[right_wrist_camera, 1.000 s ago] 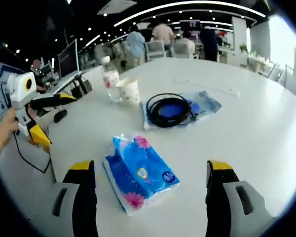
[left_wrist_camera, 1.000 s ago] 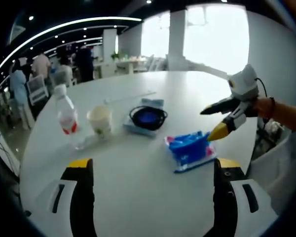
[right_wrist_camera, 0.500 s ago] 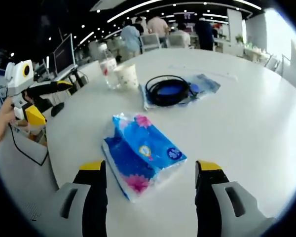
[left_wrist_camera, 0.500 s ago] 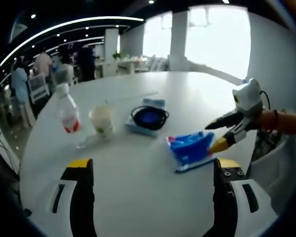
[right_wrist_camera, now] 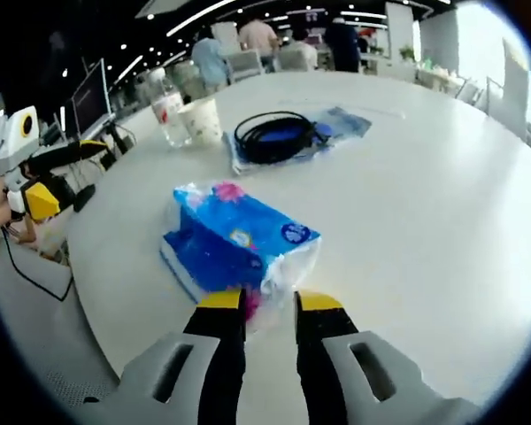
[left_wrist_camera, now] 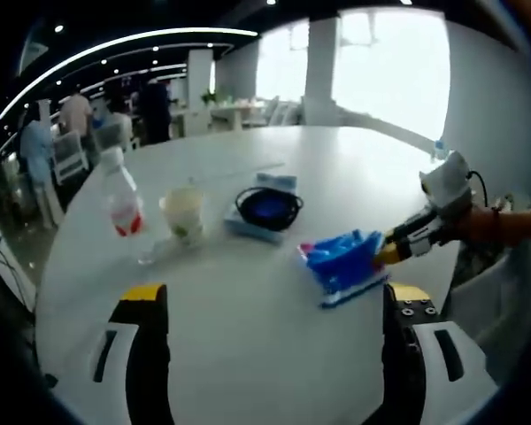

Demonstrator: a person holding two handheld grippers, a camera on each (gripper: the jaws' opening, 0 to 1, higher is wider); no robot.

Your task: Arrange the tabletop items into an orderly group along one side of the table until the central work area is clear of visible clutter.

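A blue tissue pack lies on the white table. My right gripper is shut on its near plastic end. In the left gripper view the same right gripper comes in from the right and pinches the tissue pack. My left gripper is open with nothing between its jaws, and it sits at the table's left edge as the left gripper. Further back are a black cable coil on a blue packet, a paper cup and a plastic bottle.
The cable coil, cup and bottle stand in a loose row at the far side. A thin white strip lies behind them. A monitor, chairs and people are beyond the table's edge.
My right gripper has moved in on the tissue pack and its jaws have shut on the pack's near end. The left gripper stays open and hardly moves.
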